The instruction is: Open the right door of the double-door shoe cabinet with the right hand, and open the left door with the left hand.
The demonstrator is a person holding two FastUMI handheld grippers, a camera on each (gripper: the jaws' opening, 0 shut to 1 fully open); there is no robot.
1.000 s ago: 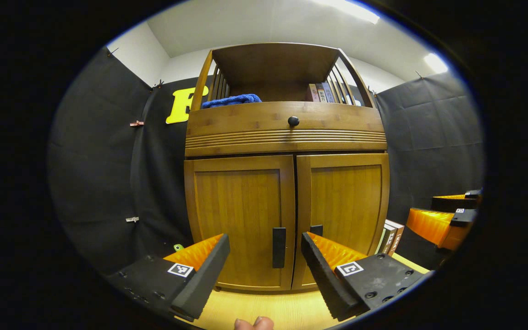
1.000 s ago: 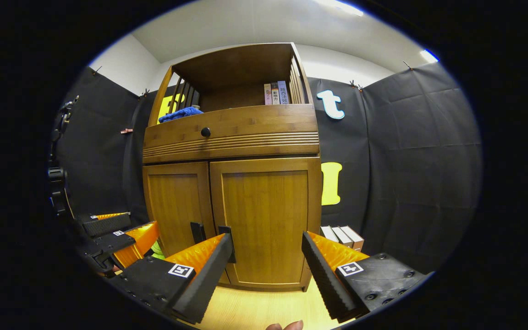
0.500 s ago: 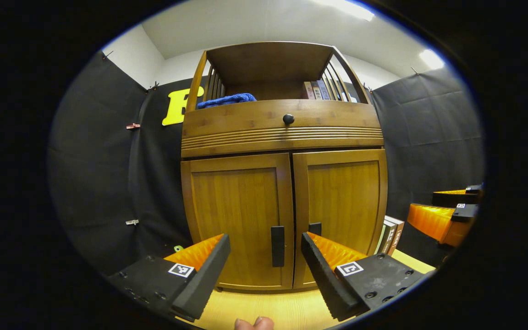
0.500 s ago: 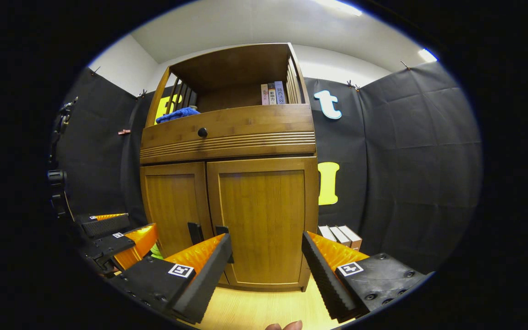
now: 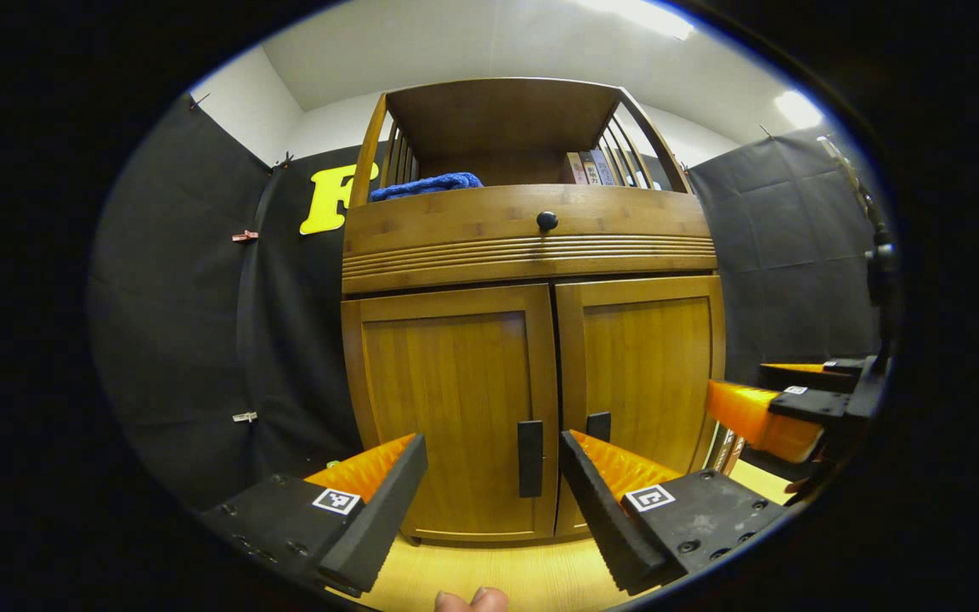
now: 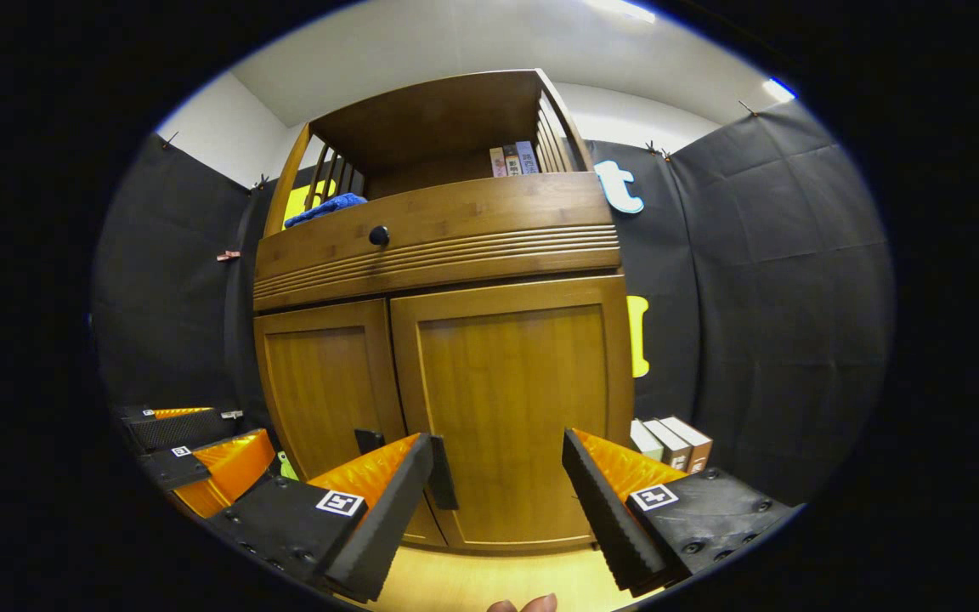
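A wooden shoe cabinet (image 5: 532, 246) (image 6: 438, 255) stands ahead with both lower doors closed. In the left gripper view, the left door (image 5: 455, 408) carries a dark vertical handle (image 5: 529, 458), which sits between my left gripper's open fingers, farther off. My left gripper (image 5: 494, 501) holds nothing. The right door (image 5: 642, 374) (image 6: 515, 408) has its handle (image 5: 598, 425) (image 6: 441, 483) partly behind a finger. My right gripper (image 6: 498, 501) is open, short of the right door, and appears at the right edge (image 5: 783, 408) of the left gripper view.
A drawer with a round dark knob (image 5: 546, 221) sits above the doors. The open top shelf holds a blue cloth (image 5: 426, 184) and some books (image 5: 587, 167). More books (image 6: 668, 440) stand on the light wooden floor (image 5: 498, 578) right of the cabinet. Black cloth walls surround it.
Both grippers have come closer to the cabinet, which looks larger. The right gripper has shifted left toward the right door in the left gripper view. Both stay open.
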